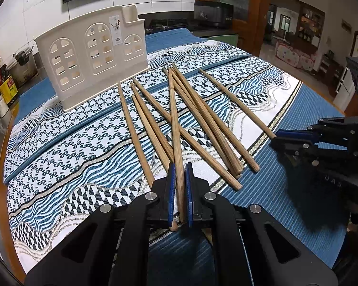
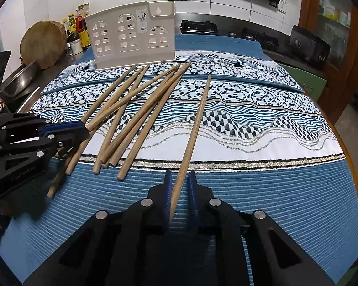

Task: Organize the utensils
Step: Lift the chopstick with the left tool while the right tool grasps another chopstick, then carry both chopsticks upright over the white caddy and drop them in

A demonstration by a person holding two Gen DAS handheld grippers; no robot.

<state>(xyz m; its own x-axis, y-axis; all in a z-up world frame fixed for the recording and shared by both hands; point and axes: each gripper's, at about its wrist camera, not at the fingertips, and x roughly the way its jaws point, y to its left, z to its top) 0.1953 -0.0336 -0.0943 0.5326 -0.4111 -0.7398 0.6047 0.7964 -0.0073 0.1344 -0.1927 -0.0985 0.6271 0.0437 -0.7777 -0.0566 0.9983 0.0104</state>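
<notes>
The left gripper (image 1: 180,193) is pinching one chopstick (image 1: 175,124) from the pile (image 1: 202,124) lying mid-table. The right gripper (image 2: 181,196) is closing around a lone chopstick (image 2: 195,128) near the table's front edge, though a sliver of gap seems to be showing beside one pad. The holder (image 1: 93,54) is standing at the far edge, apparently empty, so sorting is barely beginning

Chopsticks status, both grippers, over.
Left gripper shut on one chopstick from the pile. Right gripper around the lone chopstick; grip unclear. Holder upright behind, nothing in the way.
</notes>
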